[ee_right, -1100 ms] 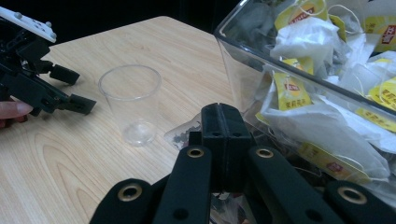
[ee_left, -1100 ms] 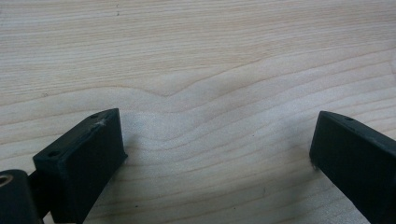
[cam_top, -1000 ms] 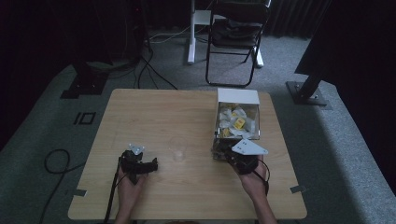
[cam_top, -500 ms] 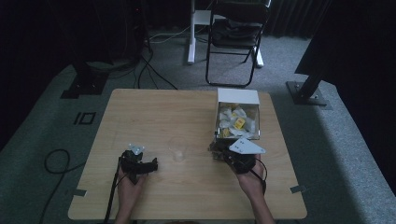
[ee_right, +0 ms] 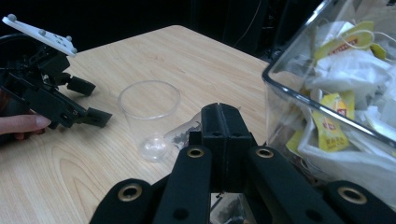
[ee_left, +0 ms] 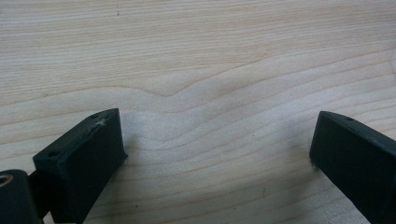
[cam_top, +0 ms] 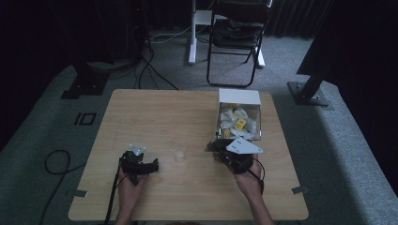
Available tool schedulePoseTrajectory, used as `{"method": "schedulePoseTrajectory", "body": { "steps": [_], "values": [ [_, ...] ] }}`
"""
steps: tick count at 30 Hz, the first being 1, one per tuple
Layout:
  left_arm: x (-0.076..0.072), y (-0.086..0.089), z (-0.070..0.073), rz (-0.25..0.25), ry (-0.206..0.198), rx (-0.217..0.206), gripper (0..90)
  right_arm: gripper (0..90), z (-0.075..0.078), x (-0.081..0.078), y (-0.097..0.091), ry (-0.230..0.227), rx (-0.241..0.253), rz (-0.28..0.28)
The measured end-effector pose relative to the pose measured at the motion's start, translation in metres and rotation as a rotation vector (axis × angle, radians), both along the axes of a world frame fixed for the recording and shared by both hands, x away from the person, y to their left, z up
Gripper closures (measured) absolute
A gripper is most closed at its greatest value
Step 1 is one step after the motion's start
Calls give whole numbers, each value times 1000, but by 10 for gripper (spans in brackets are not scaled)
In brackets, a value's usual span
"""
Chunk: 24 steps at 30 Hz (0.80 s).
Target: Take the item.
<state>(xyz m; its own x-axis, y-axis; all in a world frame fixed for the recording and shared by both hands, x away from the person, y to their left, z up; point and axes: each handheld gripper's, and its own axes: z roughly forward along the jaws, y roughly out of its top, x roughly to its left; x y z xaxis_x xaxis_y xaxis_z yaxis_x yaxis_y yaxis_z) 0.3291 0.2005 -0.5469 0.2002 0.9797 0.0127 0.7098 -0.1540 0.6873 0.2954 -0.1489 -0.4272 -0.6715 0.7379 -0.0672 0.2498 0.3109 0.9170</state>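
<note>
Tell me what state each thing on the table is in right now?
Left gripper: open, jaws wide apart over bare wood.
Right gripper: shut on a tea bag.
Clear cup: upright, empty.
Clear box: open-topped, full of tea bags.
Table: bare wood at the far left.

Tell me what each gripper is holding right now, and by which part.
The right gripper is shut on a tea bag, pinching one end. The left gripper is open over bare table, holding nothing.
</note>
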Motion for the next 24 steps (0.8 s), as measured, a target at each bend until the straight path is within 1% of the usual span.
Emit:
{"method": "schedulePoseTrajectory", "body": {
  "steps": [14,24],
  "values": [
    [0,0,0,0,0,0,36,900,6,6,16,-13,0,24],
    [0,0,0,0,0,0,36,900,7,10,27,-5,4,39]
  ]
}}
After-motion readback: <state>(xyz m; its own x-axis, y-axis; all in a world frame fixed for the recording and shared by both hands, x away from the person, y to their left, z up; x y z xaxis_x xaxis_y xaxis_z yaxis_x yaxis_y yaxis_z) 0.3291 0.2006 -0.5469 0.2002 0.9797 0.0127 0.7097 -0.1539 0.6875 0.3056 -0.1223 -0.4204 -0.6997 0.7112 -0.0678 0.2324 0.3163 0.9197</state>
